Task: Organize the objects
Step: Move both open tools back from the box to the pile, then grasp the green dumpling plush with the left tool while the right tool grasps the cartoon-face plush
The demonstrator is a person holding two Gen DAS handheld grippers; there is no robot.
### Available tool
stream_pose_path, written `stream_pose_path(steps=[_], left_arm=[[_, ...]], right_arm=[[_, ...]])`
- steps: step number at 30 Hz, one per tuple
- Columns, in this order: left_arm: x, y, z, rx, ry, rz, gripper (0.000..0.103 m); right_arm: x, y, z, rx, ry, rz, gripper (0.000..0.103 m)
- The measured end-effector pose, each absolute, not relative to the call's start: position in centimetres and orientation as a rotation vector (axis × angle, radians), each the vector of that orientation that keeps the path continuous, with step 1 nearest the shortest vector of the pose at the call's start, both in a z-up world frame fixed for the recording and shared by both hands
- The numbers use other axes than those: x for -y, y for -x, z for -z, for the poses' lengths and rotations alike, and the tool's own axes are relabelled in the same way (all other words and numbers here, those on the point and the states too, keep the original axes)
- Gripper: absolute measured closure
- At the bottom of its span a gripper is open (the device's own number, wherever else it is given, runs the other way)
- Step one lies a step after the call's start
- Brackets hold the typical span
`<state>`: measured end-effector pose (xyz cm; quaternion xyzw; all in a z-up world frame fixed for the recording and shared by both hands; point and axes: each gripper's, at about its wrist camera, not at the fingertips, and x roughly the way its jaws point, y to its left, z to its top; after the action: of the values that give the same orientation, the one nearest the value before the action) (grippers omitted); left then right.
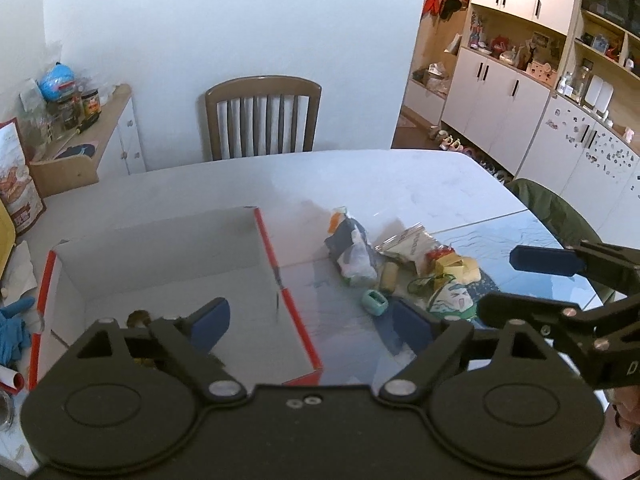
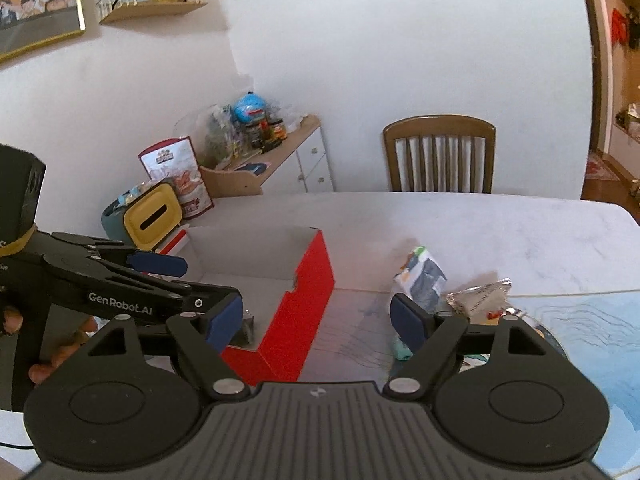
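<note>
A pale marble surface is seen carrying a red-edged box and a pile of packets at two o'clock of the left hand-held gripper. Both hand-held grippers are held spread, empty. The right hand-held gripper is judged nearer.

Both cameras ride low behind their own blue-padded fingers, looking down and forward across the white table toward the far wall; the left sits close above the red-edged box; the right looks from its right side; both share the box, the wooden chair and the pile of packets.
</note>
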<state>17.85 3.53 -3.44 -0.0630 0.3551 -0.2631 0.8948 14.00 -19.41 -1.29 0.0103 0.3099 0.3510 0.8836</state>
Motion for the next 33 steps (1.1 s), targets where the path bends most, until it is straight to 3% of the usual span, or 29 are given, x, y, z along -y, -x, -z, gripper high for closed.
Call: stream_pose_path(steps=[8,33], left_arm=[[-1.3,-17.1,3.3,-0.711,0.115,0.543,0.001],[7.8,-17.6,6.5,-0.761,0.151,0.626,0.001]], right_arm=[[22.4,-14.5,2.1,-0.633,-0.064,-0.690,0.019],[28.8,-17.6,8.8,-0.720,0.102,-0.602,0.019]])
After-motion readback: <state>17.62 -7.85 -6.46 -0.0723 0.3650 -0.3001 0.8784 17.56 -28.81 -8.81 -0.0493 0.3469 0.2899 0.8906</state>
